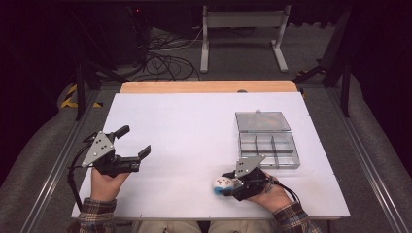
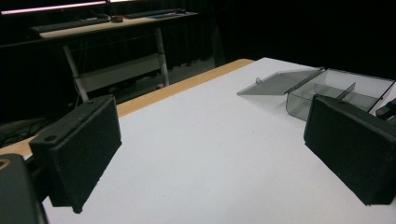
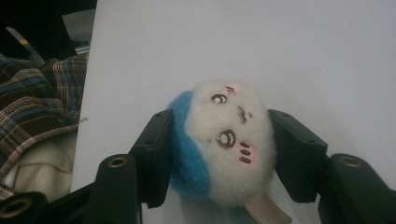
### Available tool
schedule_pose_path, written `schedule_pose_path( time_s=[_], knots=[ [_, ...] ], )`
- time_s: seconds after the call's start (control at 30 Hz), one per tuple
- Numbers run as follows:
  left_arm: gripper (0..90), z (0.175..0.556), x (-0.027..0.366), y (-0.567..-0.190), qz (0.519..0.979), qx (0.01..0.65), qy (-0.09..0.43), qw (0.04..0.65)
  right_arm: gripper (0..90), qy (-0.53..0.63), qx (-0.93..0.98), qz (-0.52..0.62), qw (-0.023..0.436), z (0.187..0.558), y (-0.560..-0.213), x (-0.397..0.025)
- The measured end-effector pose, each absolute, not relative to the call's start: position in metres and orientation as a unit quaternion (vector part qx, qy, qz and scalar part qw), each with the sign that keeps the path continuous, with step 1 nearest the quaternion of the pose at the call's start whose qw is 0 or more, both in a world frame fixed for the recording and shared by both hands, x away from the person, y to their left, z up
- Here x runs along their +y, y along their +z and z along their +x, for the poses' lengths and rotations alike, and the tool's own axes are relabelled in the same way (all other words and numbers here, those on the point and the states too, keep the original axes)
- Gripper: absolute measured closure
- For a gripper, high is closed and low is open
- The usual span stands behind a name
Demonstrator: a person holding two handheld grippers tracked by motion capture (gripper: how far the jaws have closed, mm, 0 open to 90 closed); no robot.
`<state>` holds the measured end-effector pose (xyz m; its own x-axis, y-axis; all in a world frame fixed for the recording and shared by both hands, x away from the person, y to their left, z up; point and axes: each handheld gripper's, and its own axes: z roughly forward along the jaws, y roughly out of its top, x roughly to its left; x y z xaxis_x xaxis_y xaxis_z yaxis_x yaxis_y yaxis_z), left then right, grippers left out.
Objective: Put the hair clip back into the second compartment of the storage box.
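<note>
1. Right gripper view: a small plush toy (image 3: 224,140), white-faced with a blue back, sits between the two black jaws of the right gripper (image 3: 223,154), which pinch it from both sides. Its face, with brown eyes and pink cheek marks, is tilted sideways toward the camera.
2. A beige tab hangs from the bottom of the toy, down near the lower edge of that view.
3. In the high view the plush toy (image 1: 222,184) is at the near edge of the white counter (image 1: 194,136), right of centre, clamped in the right gripper (image 1: 228,187), which points to the left.
4. The right hand (image 1: 270,195) wraps the gripper body from behind, with a plaid sleeve (image 1: 291,218) below it.
5. Just beyond the right gripper stands a clear compartment box (image 1: 270,149), its lid (image 1: 262,121) lying open and flat on the far side. The compartments look empty.
6. The left gripper (image 1: 134,141) is well apart, at the counter's left side, held by the left hand (image 1: 108,184). Its jaws are spread wide with nothing between them.
7. In the left gripper view those spread jaws frame bare counter (image 2: 210,154), with the open box (image 2: 336,91) off to the right.
8. Beyond the counter's wooden far edge (image 1: 209,86) lie cables (image 1: 165,60) on the floor and a white stand (image 1: 243,34).
</note>
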<state>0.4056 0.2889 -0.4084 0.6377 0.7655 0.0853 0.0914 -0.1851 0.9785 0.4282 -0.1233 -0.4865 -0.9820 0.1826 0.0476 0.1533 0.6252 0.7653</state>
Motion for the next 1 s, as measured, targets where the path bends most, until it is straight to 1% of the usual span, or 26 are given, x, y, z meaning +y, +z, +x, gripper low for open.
schedule_pose_path(
  time_s=[0.5,1.0],
  knots=[
    [4.5,0.406,0.289,-0.408,0.709,0.302,0.3,0.563,46.0,0.447,0.887,0.108,0.046,0.429,-0.479,-0.13],
    [4.5,0.405,0.289,-0.408,0.707,0.304,0.297,0.565,47.0,0.465,0.876,0.12,0.048,0.431,-0.476,-0.134]
  ],
)
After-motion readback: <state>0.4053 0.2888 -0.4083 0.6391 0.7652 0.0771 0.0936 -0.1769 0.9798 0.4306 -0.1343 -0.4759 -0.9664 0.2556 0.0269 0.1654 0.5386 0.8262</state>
